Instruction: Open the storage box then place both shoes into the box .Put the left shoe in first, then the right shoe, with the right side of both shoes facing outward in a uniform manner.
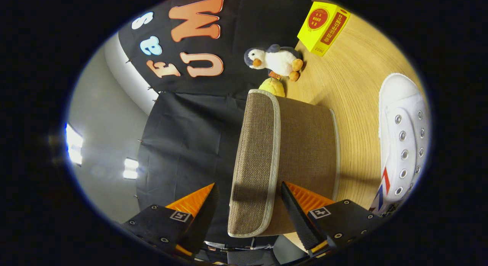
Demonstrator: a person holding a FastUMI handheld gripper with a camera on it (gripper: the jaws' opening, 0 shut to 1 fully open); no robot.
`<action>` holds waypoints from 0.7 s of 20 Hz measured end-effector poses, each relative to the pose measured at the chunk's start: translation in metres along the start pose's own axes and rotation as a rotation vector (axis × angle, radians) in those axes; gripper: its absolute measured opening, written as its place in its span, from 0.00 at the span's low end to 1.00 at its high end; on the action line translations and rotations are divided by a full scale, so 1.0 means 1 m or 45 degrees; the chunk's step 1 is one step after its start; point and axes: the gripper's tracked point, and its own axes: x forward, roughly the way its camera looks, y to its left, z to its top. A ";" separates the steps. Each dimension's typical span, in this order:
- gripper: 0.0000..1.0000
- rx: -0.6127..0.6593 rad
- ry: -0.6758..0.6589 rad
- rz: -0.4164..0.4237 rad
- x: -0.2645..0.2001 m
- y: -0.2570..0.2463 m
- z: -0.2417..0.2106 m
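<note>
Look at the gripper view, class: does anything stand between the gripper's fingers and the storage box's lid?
Nothing visible does. The gripper is open, and the lid of the storage box already sits between its fingers. The white shoe lies off to one side.

A penguin plush (276, 60) sits near a yellow carton (322, 28) on the wooden table (354, 90)

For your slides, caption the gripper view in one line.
Open fingers straddle the woven storage box's lid, white shoe waiting beside it.
</note>
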 end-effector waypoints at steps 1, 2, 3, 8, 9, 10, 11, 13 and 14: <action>0.95 0.034 -0.014 0.030 -0.001 0.006 0.002; 0.93 0.042 -0.036 0.026 -0.003 0.006 0.005; 0.87 0.034 -0.055 0.011 -0.009 0.002 0.007; 0.35 0.089 -0.188 0.095 -0.034 0.027 0.030; 0.17 0.073 -0.226 0.073 -0.037 0.028 0.036; 0.09 0.040 -0.242 0.031 -0.037 0.028 0.039; 0.00 0.005 -0.232 0.009 -0.036 0.031 0.035; 0.01 -0.068 -0.165 -0.042 -0.030 0.035 0.022; 0.00 -0.076 -0.123 -0.090 -0.026 0.027 0.017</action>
